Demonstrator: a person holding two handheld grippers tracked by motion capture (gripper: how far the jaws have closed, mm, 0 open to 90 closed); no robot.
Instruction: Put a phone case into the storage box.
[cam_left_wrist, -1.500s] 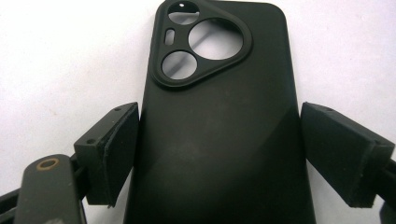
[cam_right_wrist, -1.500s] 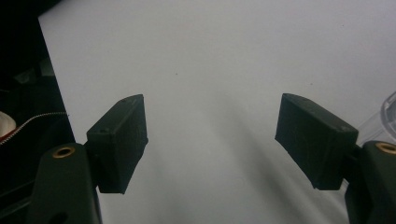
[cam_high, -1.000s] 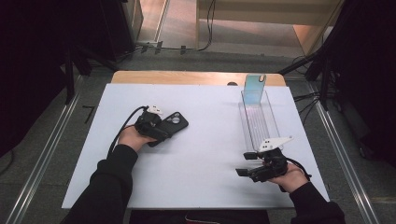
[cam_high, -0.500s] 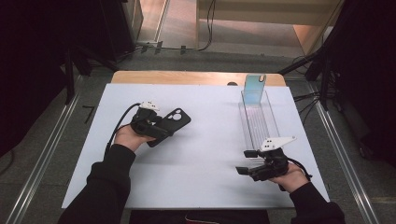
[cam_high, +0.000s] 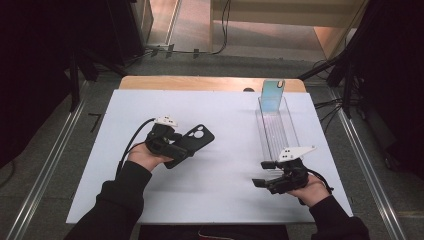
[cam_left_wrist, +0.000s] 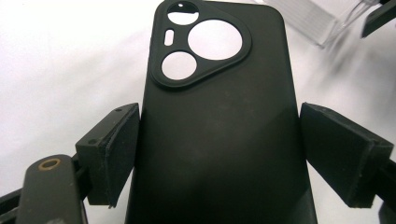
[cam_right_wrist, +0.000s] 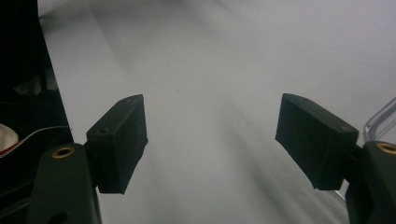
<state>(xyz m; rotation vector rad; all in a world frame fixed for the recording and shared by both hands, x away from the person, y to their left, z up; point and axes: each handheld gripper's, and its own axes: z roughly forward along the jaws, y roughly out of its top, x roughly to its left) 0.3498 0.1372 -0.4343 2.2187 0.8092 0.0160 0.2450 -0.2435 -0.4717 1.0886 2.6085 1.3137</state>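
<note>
While gripped, phone case (cam_left_wrist: 219, 140) sits between left tool (cam_left_wrist: 219, 154) pads.

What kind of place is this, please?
Probably a lab or recording setup: a white table on metal rails, cables on the floor behind it, and hand-held grippers, the left gripper with a black phone case.

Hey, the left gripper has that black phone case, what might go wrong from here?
1. The left gripper clamps the black phone case only by its long edges, with the camera-cutout end sticking out far beyond the jaws; a soft case could bow or slip out.
2. The clear tray is narrow, with a phone standing at its far end; the case could catch a wall or knock the phone over.
3. The right gripper sits near the tray's near end and could get bumped.
</note>
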